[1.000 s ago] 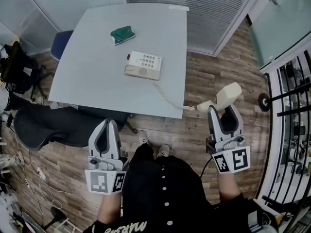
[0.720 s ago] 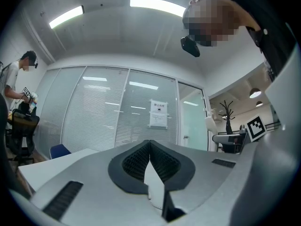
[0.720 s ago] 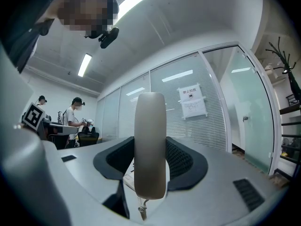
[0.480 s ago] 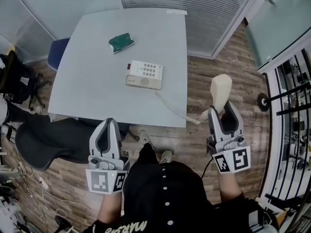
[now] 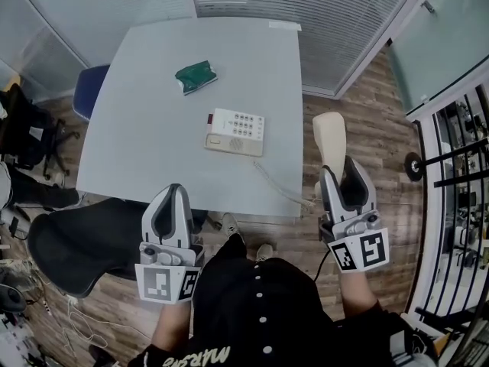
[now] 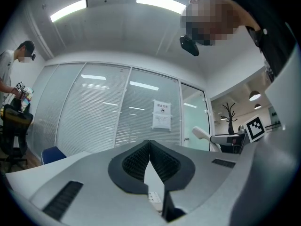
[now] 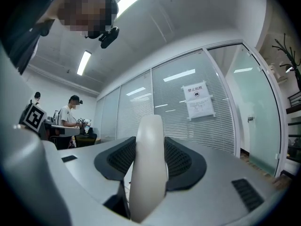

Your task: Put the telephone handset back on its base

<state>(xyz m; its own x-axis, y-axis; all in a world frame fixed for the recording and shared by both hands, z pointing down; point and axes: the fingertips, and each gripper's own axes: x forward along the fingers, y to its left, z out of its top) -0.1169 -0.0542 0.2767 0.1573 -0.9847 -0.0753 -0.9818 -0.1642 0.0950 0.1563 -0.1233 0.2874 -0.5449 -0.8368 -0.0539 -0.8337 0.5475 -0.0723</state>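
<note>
Office, mid-task. The pale grey square table [image 5: 145, 105] fills the head view and sits a little nearer under me than a second ago. A black office chair [image 5: 76, 239] stands at its near left edge. Right of the table's centre lies the white push-button telephone base [image 5: 235, 131], with no handset on it.

The cream plastic telephone handset [image 5: 328, 138] leaned out to the right over the wood floor a second ago. Now it stands almost straight ahead of my right gripper [image 5: 341, 180]. It is off the table's right edge and well apart from the base. Its pale cord [image 5: 281, 188] runs from the base across the table's near corner towards the handset's lower end. A small green packet [image 5: 195, 77] lies farther back on the table (no part of this job, as far as I can judge).

I read the swing as lining up: the handset is squared to the table, but the carry across to the base is not yet done.

My right gripper's jaws are closing on the handset. In the right gripper view both black pads sit against its flanks, set fairly wide apart by its thickness. My left gripper [image 5: 171, 202] has its pads together at the tips with nothing between them. I hold both tools close in front of my body, pointing forward, the left aimed at the table's near edge.
</note>
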